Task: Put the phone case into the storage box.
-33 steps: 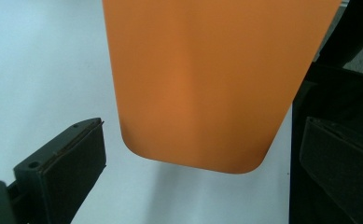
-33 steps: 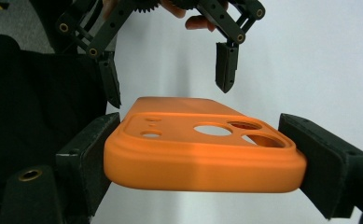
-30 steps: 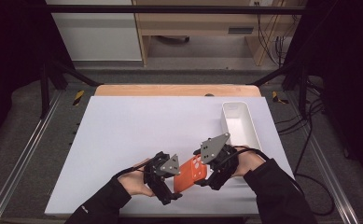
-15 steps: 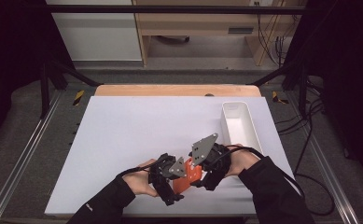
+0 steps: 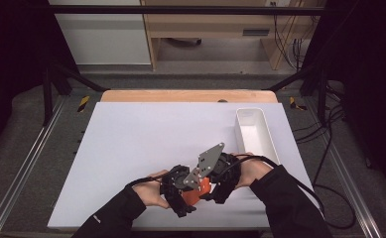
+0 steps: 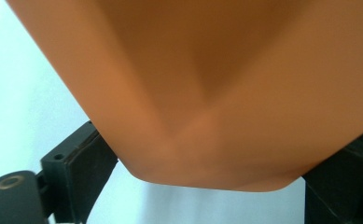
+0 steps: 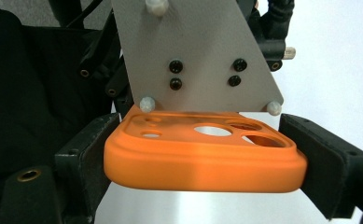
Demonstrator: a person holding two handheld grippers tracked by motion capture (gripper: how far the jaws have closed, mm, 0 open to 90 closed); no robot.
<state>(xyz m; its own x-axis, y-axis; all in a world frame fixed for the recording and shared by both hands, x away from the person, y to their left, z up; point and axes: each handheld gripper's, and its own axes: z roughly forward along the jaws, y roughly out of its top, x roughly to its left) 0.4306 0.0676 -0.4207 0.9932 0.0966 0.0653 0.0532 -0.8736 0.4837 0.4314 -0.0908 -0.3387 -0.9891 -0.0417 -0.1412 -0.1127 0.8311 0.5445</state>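
An orange phone case (image 7: 202, 158) with camera cut-outs hangs level above the white table top (image 5: 146, 139), near its front edge. My right gripper (image 7: 202, 156) is shut on it, one pad on each long side. My left gripper (image 5: 180, 194) faces the right gripper (image 5: 211, 187) from the left. The far end of the case (image 6: 216, 93) lies between the left gripper's jaws, which have just been closing; I see no pad pressing on it. In the high view the case (image 5: 196, 194) is mostly hidden under both grippers' grey plates.
A long white tray (image 5: 240, 131) stands at the right side of the table, just beyond my right hand. The left gripper's grey plate (image 7: 193, 56) rises right behind the case in the right gripper view. A wooden strip (image 5: 180, 95) runs along the table's far edge.
Both hands have drawn together. The left gripper slid right and the right gripper shifted left with the case, so the case's free end now sits between the left jaws.
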